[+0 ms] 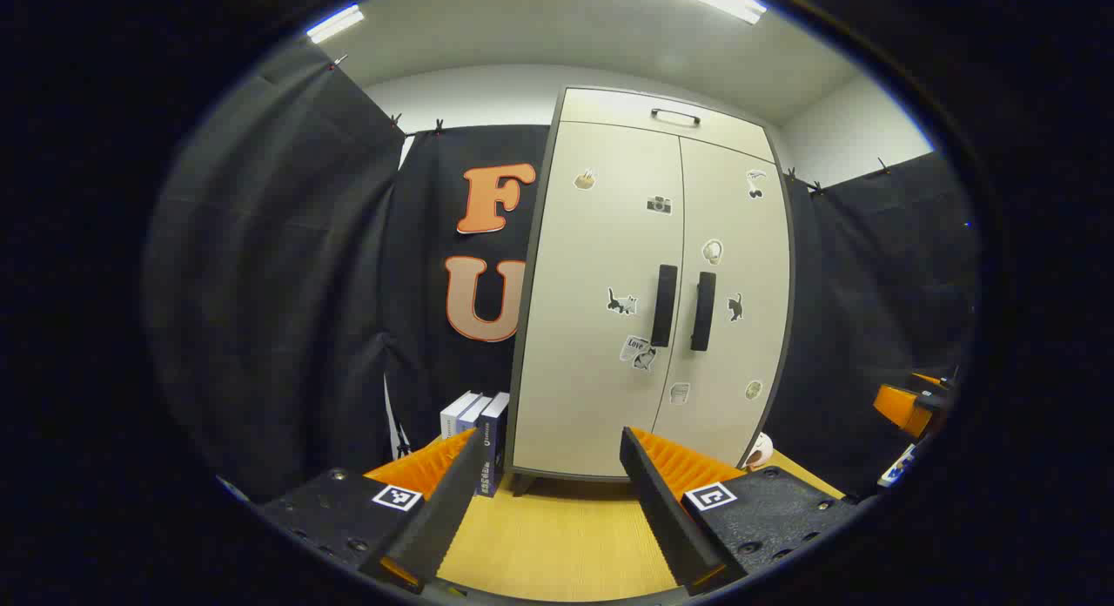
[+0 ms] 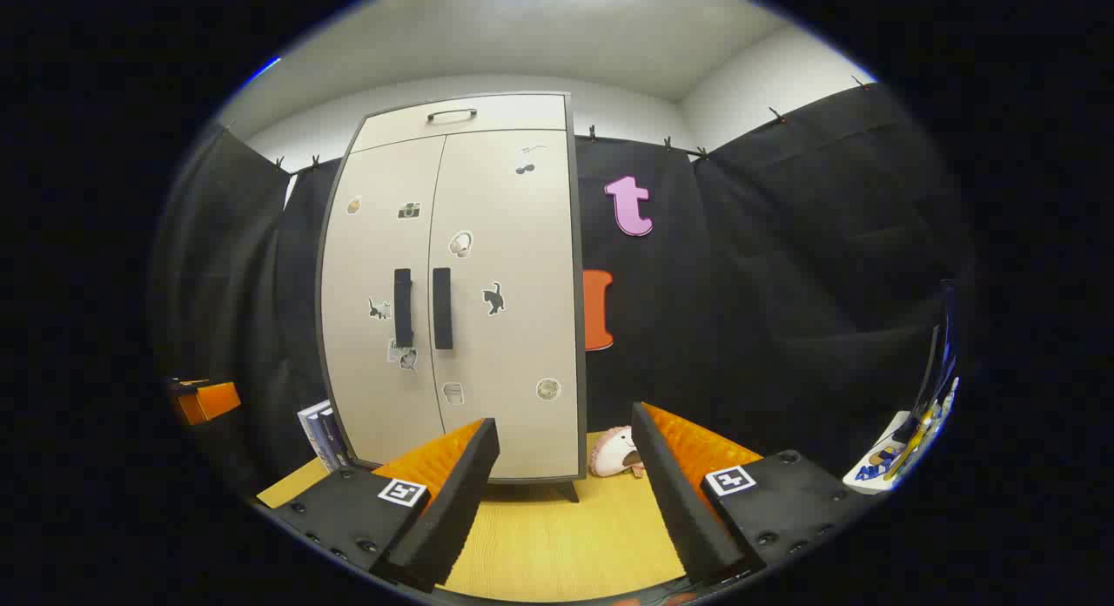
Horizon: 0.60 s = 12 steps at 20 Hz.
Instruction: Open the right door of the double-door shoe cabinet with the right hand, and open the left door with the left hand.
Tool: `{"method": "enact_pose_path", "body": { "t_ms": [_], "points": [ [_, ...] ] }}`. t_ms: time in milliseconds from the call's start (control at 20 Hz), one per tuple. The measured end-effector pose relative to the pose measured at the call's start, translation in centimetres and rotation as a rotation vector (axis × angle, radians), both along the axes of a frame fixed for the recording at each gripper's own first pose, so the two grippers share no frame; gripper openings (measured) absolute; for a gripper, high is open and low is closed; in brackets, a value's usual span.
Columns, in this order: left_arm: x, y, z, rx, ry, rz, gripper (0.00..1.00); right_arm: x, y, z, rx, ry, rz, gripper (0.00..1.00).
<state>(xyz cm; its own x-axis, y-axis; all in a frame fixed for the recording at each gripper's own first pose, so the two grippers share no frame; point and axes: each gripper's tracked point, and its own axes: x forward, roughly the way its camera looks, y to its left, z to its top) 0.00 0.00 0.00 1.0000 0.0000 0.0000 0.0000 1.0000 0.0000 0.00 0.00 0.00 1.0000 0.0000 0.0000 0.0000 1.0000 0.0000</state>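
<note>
Left gripper view: your left tongs sit spread wide, pinching nothing, low over the wooden table.
Shoe cabinet: it stands upright at the back of the table, well apart from your tongs — both doors closed flush.
Left door: shut, its dark vertical handle just beside the centre seam.
Right door: shut, its handle just across the seam from the other.
Books: upright just left of the cabinet's foot.
Right gripper view: your right tongs are spread as well, gripping nothing, pointed past the cabinet's right edge.
Plush toy: lies on the table beside the cabinet's right corner, between your fingers in this view.
Top panel: a small handle sits above the two doors.
</note>
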Motion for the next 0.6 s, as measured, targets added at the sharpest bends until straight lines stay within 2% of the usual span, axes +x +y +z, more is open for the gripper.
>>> {"method": "enact_pose_path", "body": {
  "t_ms": [200, 500, 550, 600],
  "points": [
    [-0.1, -0.4, 0.0, 0.0, 0.001, -0.008, 0.95, -0.1, -1.0, -0.5, 0.028, 0.022, -0.03, 1.0],
    [0.2, -0.7, -1.3, -0.011, 0.034, 0.011, 0.95, 0.3, -1.6, -0.1, 0.011, 0.024, -0.043, 1.0],
    [0.3, -0.7, -1.5, -0.004, 0.037, 0.017, 0.95, 0.4, -1.6, -0.3, 0.019, 0.032, -0.046, 0.93],
    [0.4, -0.7, -1.7, 0.002, 0.04, 0.022, 0.94, 0.6, -1.7, -0.7, 0.026, 0.045, -0.05, 1.0]
  ]
}}
